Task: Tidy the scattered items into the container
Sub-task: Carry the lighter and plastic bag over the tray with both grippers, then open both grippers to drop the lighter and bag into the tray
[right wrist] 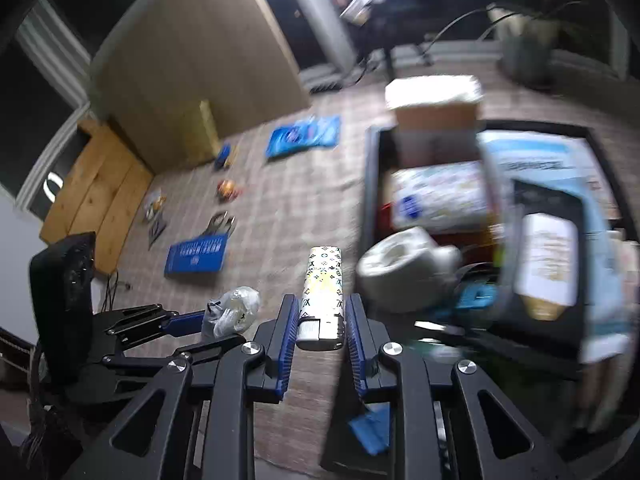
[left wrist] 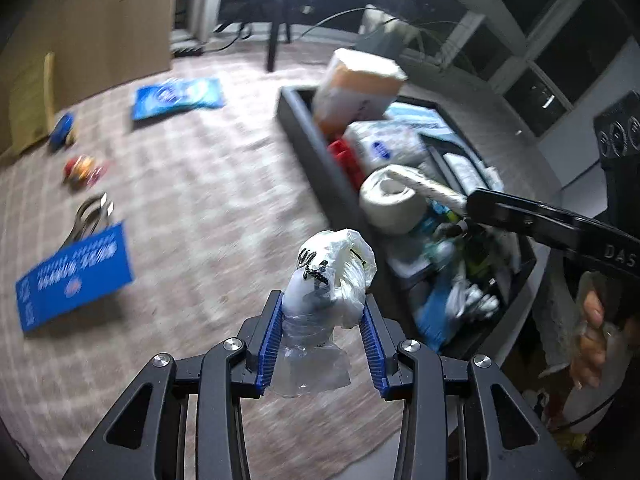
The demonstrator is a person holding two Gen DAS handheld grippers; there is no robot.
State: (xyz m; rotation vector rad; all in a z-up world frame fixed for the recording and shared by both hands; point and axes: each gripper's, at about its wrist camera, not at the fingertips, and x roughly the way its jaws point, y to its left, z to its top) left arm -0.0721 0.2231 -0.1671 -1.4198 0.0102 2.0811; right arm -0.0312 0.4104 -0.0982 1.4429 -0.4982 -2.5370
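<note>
The left gripper (left wrist: 324,316) pinches a crumpled white plastic bag (left wrist: 336,268) wrapped round something clear and crinkly, its blue ribbed pads pressed into the soft sides. The right gripper (right wrist: 320,320) is clamped on a slim, rigid patterned lighter (right wrist: 322,280), whose long axis runs straight out along the fingers toward twelve o'clock. The black container (right wrist: 370,184), a deep rectangular bin already heaped with a toilet-paper roll (right wrist: 400,264), soft tissue packs and cartons, lies at about one to two o'clock from both grippers; the right one looks nearer its rim, so its drop probably comes first. On the checked cloth at ten o'clock, well apart, lie a flat blue box (right wrist: 196,258), metal scissors (right wrist: 220,222) and a glossy blue packet (right wrist: 304,136).
</note>
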